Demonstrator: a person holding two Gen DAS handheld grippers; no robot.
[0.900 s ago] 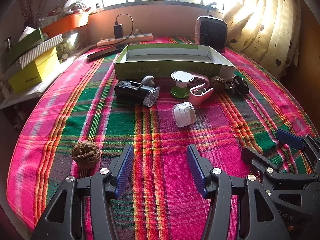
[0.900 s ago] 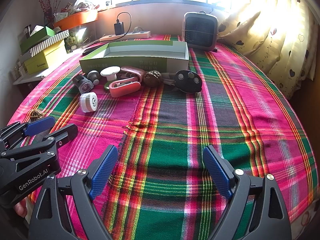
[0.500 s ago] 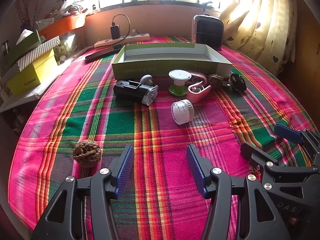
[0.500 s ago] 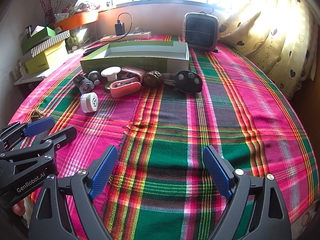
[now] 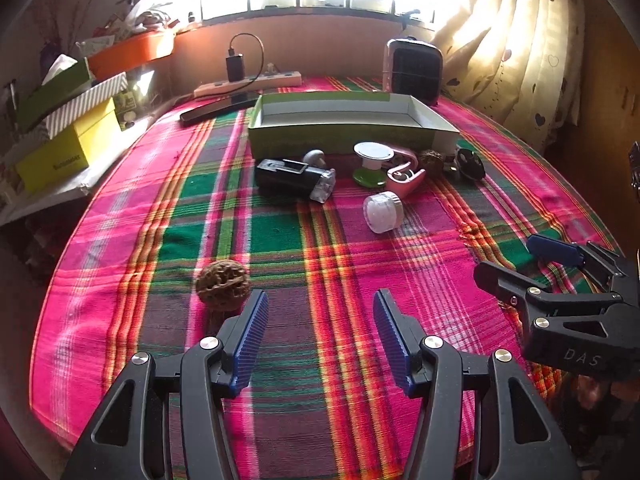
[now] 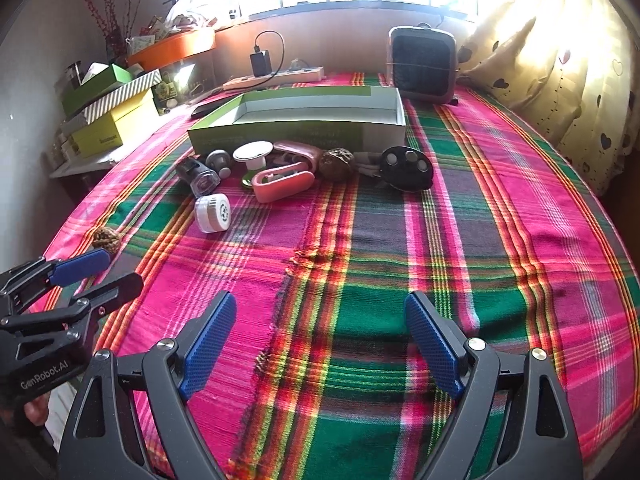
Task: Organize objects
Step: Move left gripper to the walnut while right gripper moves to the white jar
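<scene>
An open green box (image 5: 340, 128) (image 6: 304, 126) stands on the plaid cloth. In front of it lie a black flashlight (image 5: 294, 178) (image 6: 198, 178), a white-and-green spool (image 5: 372, 164) (image 6: 254, 160), a pink case (image 5: 406, 178) (image 6: 282, 182), a white round jar (image 5: 382, 212) (image 6: 212, 213), a walnut (image 5: 432, 159) (image 6: 338, 164) and a black oval object (image 5: 470, 164) (image 6: 406, 168). A second walnut (image 5: 222, 285) (image 6: 106, 240) lies just left of my left gripper (image 5: 320, 336), which is open and empty. My right gripper (image 6: 316, 344) is open and empty over the bare cloth.
A small heater (image 5: 414, 70) (image 6: 422, 64) and a power strip (image 5: 248, 84) (image 6: 276, 78) stand behind the box. Stacked boxes (image 5: 60, 128) (image 6: 112, 116) sit on a shelf at the left. A curtain (image 6: 560, 60) hangs at the right.
The left gripper has swung slightly, so the near walnut now sits closer to its left finger. The right gripper has barely moved. Both stay open.
</scene>
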